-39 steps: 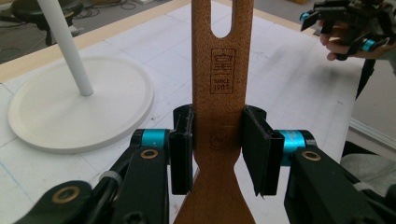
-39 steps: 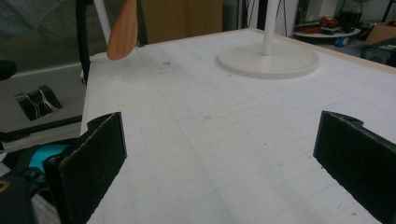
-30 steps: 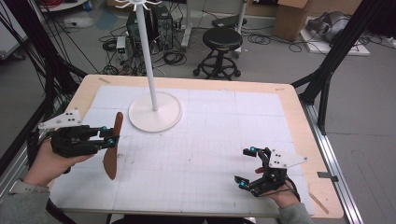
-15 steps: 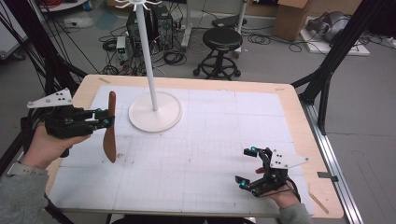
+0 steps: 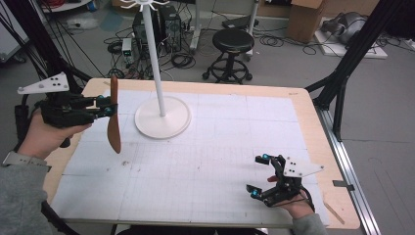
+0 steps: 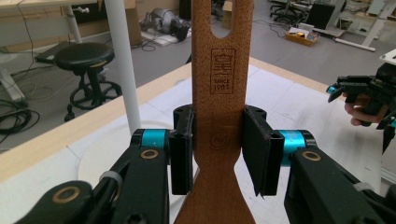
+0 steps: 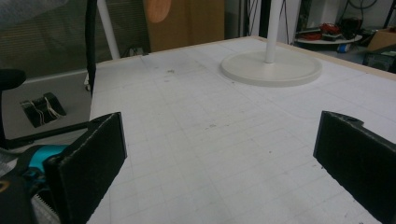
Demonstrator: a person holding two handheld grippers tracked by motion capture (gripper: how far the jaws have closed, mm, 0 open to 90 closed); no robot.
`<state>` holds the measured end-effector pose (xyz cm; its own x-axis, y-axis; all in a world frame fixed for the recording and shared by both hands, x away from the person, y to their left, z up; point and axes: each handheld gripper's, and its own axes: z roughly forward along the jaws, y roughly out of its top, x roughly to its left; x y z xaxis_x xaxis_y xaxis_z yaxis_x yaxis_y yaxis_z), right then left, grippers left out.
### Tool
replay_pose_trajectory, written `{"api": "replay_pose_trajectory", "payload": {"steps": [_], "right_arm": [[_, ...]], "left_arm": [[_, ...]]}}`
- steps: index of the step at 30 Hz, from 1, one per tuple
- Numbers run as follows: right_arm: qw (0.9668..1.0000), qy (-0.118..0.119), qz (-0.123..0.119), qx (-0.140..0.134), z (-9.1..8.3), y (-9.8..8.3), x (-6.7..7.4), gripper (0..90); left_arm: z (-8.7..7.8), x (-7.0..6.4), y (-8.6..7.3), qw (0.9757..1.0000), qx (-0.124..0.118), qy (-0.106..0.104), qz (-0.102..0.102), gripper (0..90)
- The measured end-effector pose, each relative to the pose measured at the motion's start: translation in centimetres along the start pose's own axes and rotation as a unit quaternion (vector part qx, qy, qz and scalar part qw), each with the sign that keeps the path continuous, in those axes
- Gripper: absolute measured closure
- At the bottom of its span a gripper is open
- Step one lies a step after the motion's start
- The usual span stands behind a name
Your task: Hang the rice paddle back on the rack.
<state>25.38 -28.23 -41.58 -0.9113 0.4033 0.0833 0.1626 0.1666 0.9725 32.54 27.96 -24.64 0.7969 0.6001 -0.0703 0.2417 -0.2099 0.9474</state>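
We see even, soft indoor light from above, with only faint shadows on the white counter (image 5: 205, 161). The high view is slightly soft and grainy. In the right gripper view the near jaws are blurred and the far stand base (image 7: 271, 67) looks washed out. The left gripper view is sharp up close.

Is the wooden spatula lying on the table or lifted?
Lifted. The left gripper is clamped on the wooden spatula, which hangs roughly upright above the table.

White stand (image 5: 162, 115) blocks rear-left; mat (image 5: 205, 161) elsewhere open.
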Motion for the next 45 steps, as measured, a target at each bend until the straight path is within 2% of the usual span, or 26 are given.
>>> {"api": "replay_pose_trajectory", "payload": {"steps": [12,15,19,23,29,39,42,45], "right_arm": [[1.0000,0.002,0.002,0.001,0.1,0.0,-0.1,1.4],[1.0000,-0.001,0.001,-0.005,0.0,0.0,-0.2,1.4],[1.0000,-0.001,0.005,0.000,0.1,0.0,-0.2,1.4],[1.0000,-0.003,0.002,-0.004,0.0,0.0,-0.2,1.4],[0.9999,-0.005,0.006,-0.006,-0.1,0.0,-0.3,1.4],[1.0000,-0.003,0.004,-0.007,-0.1,0.0,-0.1,1.4],[1.0000,-0.003,0.005,-0.006,-0.2,0.0,0.0,1.4],[1.0000,-0.003,0.007,-0.006,-0.2,0.0,0.0,1.4]], "left_arm": [[0.6,1.4,2.5,0.9999,-0.006,-0.006,0.014,65.2],[0.8,1.6,3.1,0.9999,-0.012,-0.009,0.004,65.2],[1.2,1.4,4.0,0.9998,-0.012,-0.011,0.008,65.3],[1.2,1.7,5.0,0.9999,-0.013,-0.004,0.011,65.3],[1.0,2.9,6.5,0.9998,-0.018,0.000,0.002,65.3],[2.0,4.2,8.9,0.9998,-0.018,0.006,0.000,65.3],[2.1,4.5,9.3,0.9998,-0.017,0.007,-0.001,65.3],[2.5,4.6,9.7,0.9999,-0.006,0.012,0.008,65.3]]}}
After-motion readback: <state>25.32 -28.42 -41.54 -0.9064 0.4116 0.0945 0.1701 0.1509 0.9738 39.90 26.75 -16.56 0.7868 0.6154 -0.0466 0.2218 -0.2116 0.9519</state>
